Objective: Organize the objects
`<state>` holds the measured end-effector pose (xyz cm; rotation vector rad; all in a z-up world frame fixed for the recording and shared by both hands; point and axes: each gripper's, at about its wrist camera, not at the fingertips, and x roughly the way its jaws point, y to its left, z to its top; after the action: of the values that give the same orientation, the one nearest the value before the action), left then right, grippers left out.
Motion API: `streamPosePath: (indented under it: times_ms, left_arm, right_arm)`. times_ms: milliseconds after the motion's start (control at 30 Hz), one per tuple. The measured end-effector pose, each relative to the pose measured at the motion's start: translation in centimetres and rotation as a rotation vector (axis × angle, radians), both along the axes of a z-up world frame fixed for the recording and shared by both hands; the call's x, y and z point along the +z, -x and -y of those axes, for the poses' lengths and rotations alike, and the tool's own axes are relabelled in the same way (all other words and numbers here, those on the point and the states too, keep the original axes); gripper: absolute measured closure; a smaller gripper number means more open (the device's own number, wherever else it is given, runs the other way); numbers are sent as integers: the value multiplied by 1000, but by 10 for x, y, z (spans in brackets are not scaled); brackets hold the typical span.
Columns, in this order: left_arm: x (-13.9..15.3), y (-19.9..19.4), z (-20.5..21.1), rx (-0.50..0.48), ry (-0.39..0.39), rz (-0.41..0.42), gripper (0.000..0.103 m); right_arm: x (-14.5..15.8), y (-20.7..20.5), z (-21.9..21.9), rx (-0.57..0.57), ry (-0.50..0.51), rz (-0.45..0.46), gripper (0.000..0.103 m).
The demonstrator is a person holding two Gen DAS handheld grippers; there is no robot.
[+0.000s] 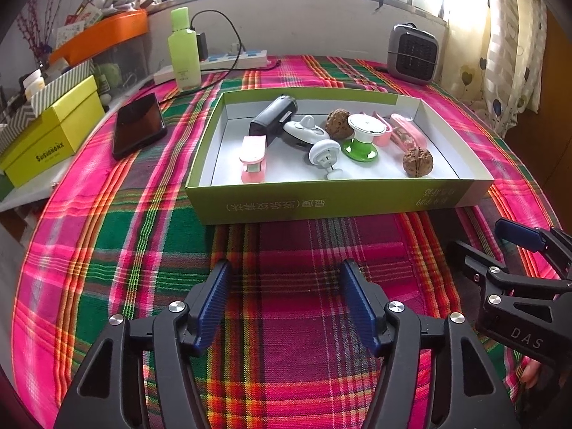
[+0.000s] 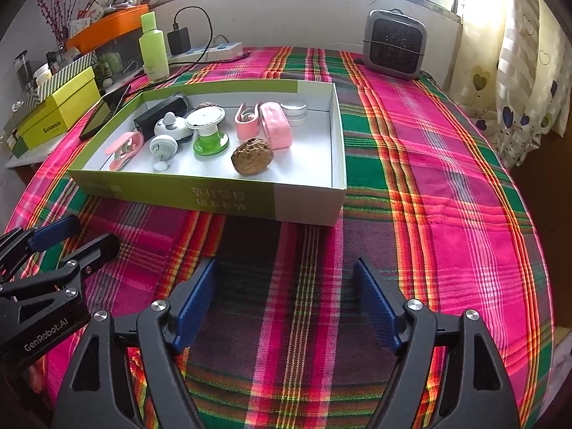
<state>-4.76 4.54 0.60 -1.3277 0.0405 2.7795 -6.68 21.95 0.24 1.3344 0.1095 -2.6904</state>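
Note:
A shallow green-and-white box (image 1: 332, 202) (image 2: 250, 203) stands on the plaid cloth. It holds a black device (image 1: 273, 119), a pink clip (image 1: 253, 159), white suction hooks (image 1: 323, 153), a green-and-white stand (image 1: 361, 139) (image 2: 209, 136), pink clips (image 2: 275, 128), a silver tin (image 2: 294, 112) and two walnuts (image 1: 417, 161) (image 2: 252, 157). My left gripper (image 1: 284, 304) is open and empty, low over the cloth in front of the box. My right gripper (image 2: 284, 304) is open and empty, in front of the box's right end. Each shows in the other's view (image 1: 500, 250) (image 2: 71, 239).
A black phone (image 1: 137, 125) lies left of the box. A green bottle (image 1: 184, 50), a power strip (image 1: 236, 59) with a charger and a grey heater (image 1: 411, 53) stand at the back. Yellow boxes (image 1: 50, 132) and an orange tray (image 1: 103, 34) sit at left. A curtain hangs at right.

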Motion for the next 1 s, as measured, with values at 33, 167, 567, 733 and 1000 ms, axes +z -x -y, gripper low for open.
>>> streamPosePath:
  times_ms: [33, 167, 567, 733, 1000]
  left_arm:
    - [0, 0, -1, -2, -5, 2, 37]
    - [-1, 1, -4, 4, 3, 5, 32]
    - [-1, 2, -6, 0, 0, 6, 31]
    - [-1, 2, -5, 0, 0, 6, 31]
    - [-1, 3, -7, 0, 0, 6, 31]
  right_arm:
    - [0, 0, 0, 1, -1, 0, 25]
    - [0, 2, 0, 0, -1, 3, 23]
    - [0, 2, -1, 0, 1, 3, 23]
    - [0, 2, -1, 0, 1, 3, 23]
    - [-1, 2, -1, 0, 1, 3, 23]
